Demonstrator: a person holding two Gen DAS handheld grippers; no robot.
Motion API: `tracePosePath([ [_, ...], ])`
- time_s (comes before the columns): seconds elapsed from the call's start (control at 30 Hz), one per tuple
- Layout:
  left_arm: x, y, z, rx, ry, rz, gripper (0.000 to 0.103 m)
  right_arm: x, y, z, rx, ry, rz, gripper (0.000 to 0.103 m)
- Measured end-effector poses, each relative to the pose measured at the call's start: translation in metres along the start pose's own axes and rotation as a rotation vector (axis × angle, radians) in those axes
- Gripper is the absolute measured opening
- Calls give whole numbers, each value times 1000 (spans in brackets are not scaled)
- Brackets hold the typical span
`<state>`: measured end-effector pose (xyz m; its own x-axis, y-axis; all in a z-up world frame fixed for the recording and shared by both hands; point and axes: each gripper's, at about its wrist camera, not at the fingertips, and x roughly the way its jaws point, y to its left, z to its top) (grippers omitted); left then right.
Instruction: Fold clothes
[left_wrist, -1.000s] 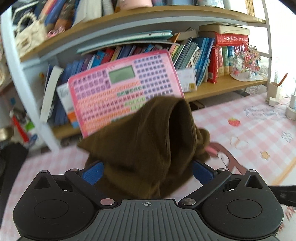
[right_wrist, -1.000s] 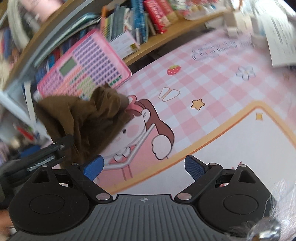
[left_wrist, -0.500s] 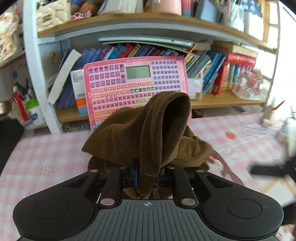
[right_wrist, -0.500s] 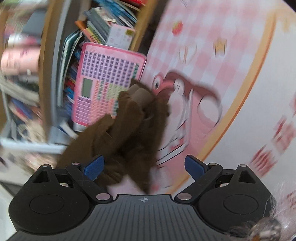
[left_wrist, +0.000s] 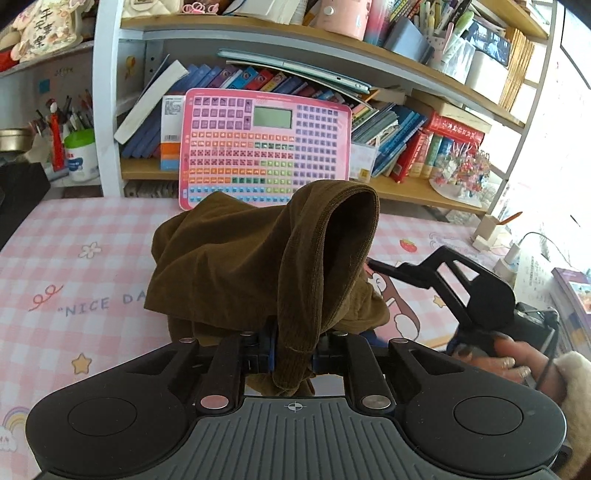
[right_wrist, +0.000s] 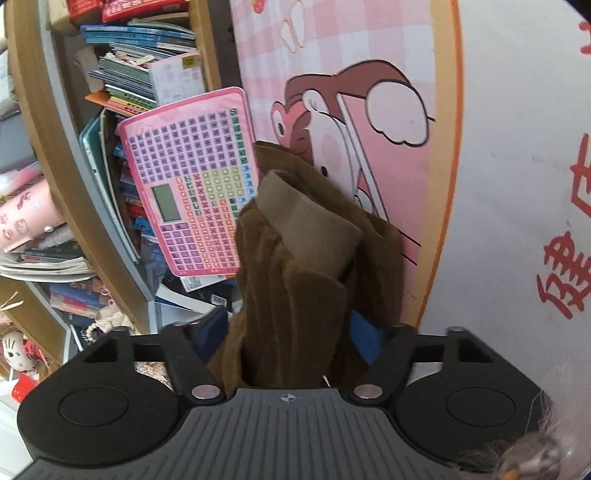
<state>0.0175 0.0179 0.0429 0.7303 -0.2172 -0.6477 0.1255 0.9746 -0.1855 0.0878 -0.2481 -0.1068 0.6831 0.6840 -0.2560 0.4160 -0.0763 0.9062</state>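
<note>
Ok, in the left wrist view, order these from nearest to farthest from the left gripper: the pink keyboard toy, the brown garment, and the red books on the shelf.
1. Brown garment: clamped in the left gripper, dead ahead.
2. Pink keyboard toy: behind the garment, leaning on the shelf.
3. Red books: farther back, on the shelf to the right.

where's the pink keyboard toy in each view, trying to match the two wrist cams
Left wrist: pink keyboard toy upper centre, upright against the bookshelf, behind the brown garment.
Right wrist: toy left of centre, view rotated so it looks tilted, left of the garment.
Shared landmark: the cartoon character on the pink checked mat.
</note>
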Motion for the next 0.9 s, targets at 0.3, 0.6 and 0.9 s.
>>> tracePosePath([
  [0.3,-5,15,-18,31,90,68,21,-15,13,-4,-75,-58,16,5],
  [0.6,-9,27,-50,30,196,109,49,-57,25,23,-155,-230,20,4],
  [0.9,-15,43,-64,-15,232,149,61,-82,40,32,-220,-300,49,4],
])
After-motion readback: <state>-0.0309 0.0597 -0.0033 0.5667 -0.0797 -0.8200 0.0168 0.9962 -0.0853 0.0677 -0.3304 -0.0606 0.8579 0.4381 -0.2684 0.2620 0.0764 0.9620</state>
